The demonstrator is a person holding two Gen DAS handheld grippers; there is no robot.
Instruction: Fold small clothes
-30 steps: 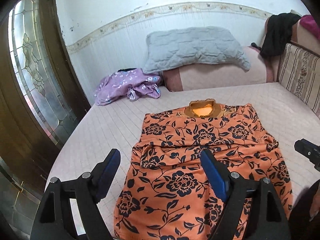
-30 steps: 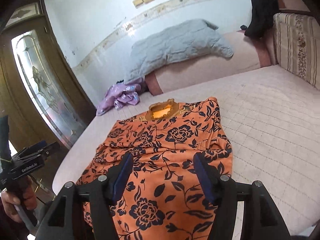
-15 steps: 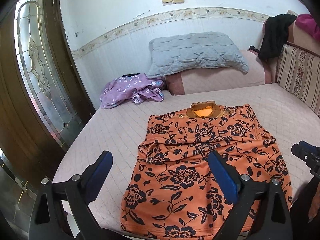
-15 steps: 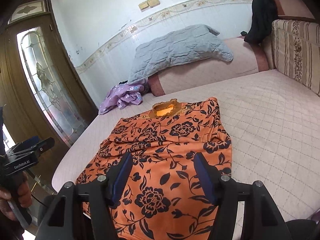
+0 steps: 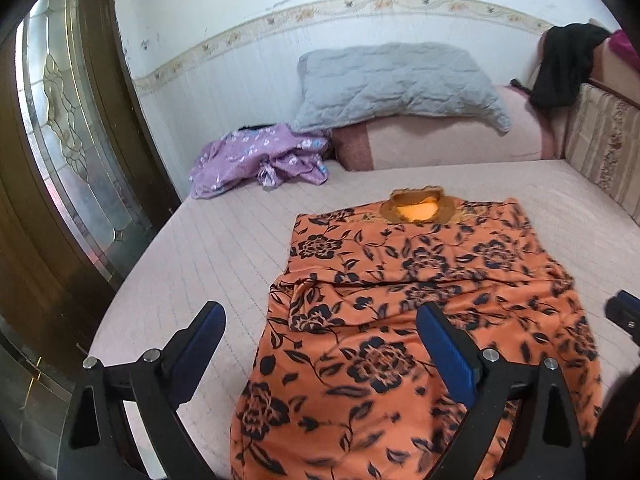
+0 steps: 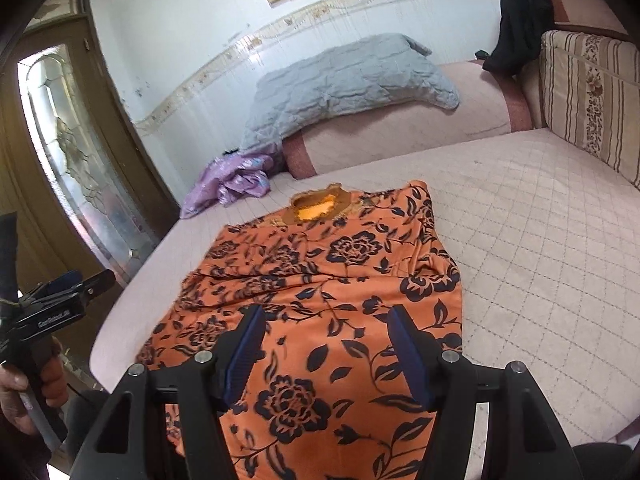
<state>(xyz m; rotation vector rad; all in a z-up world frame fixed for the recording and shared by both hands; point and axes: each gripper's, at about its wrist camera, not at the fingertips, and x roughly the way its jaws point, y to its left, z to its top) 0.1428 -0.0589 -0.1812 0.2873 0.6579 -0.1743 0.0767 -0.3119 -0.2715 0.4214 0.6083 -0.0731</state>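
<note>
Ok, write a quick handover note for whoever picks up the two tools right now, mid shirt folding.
Left tool: open, holding nothing, its jaws have just been opening wider; it hovers over the near left edge of the orange floral top.
Right tool: open, empty, above the top's lower half.
The orange floral top lies spread on the bed, collar away from you, some wrinkles across the middle.
A purple garment sits crumpled near the grey pillow, untouched.
Done: top laid out. Left: no fold shows yet; fold it, then the purple one.
</note>
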